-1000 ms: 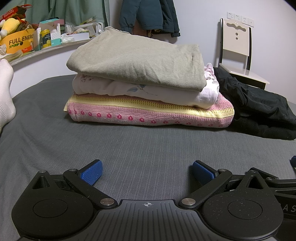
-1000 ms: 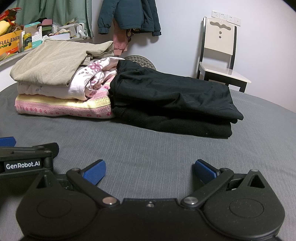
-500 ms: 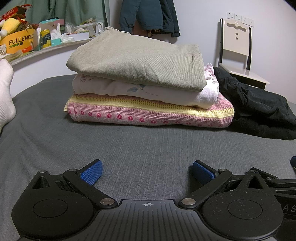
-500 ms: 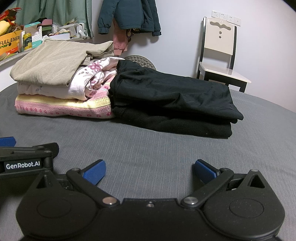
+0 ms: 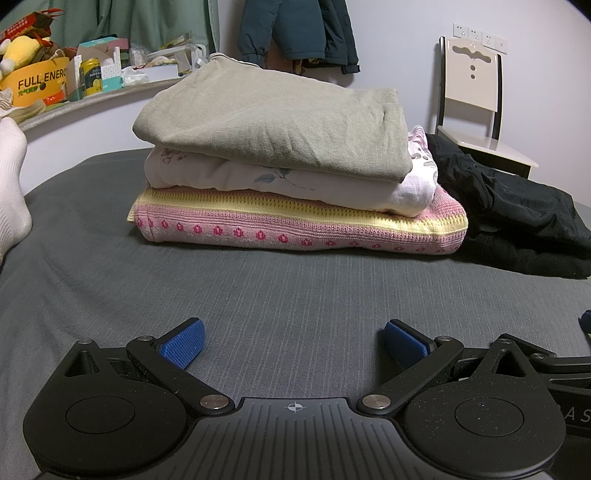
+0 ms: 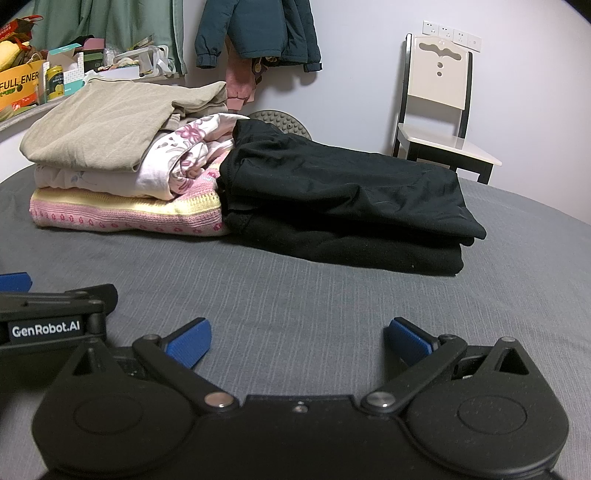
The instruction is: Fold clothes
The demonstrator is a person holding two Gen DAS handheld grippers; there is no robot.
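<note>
A stack of folded clothes lies on the grey bed: an olive top over a white floral garment over a pink and yellow knit. To its right sits a folded black pile, seen also as the black pile at the right of the left wrist view. My left gripper rests low in front of the stack, open and empty. My right gripper is open and empty too, short of the black pile. The left gripper's body shows at the right view's left edge.
A pale chair stands by the wall at the back right. A cluttered shelf with boxes and a can runs along the left. Jackets hang on the wall. A person's socked foot rests on the bed at left.
</note>
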